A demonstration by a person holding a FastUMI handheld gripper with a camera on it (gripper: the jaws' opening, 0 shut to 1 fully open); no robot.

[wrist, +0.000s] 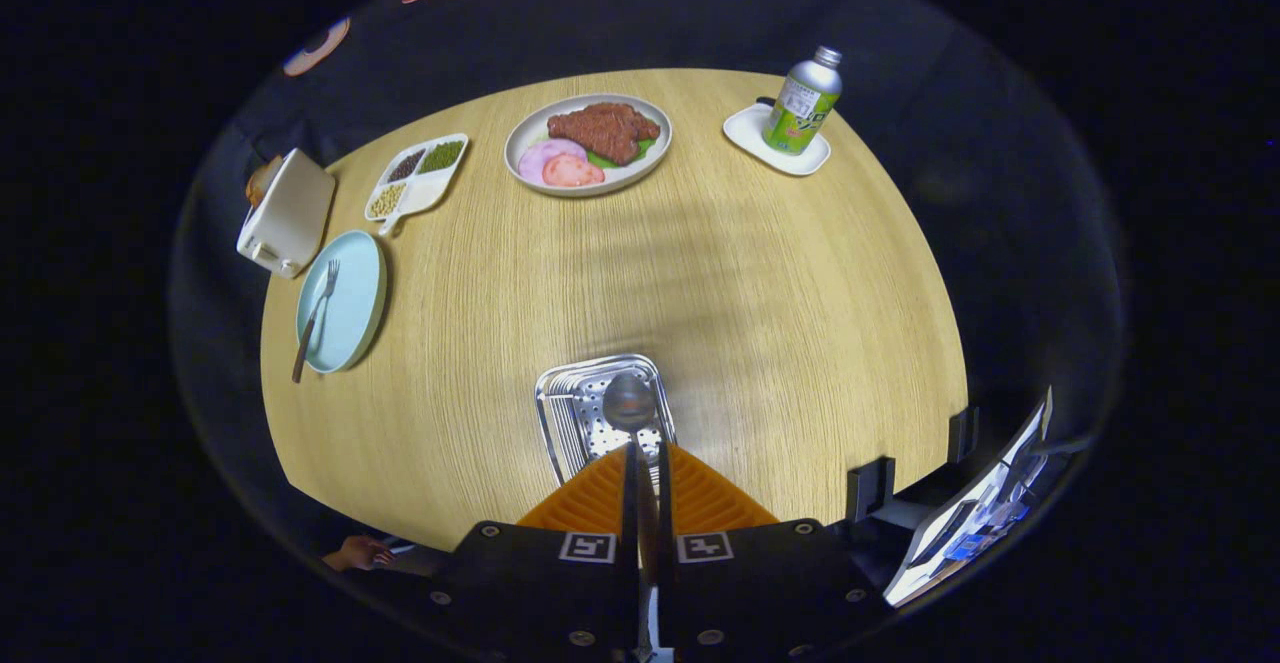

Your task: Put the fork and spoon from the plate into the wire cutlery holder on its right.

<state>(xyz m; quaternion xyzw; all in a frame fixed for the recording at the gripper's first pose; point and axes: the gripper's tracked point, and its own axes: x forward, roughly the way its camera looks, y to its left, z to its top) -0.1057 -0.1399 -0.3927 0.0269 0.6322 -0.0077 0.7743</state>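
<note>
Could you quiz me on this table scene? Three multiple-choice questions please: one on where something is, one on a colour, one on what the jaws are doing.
1. Where is the fork?
A. in the wire cutlery holder
B. on the light blue plate
C. beside the bottle

2. What colour is the bottle?
A. green and silver
B. red
C. black

3. What is the gripper doing?
A. open, holding nothing
B. shut on the fork
C. shut on the spoon

Answers:
1. B, it lies on the light blue plate.
2. A, a green body with a silver top.
3. C, the spoon is pinched between the jaws, above the wire cutlery holder.
</note>
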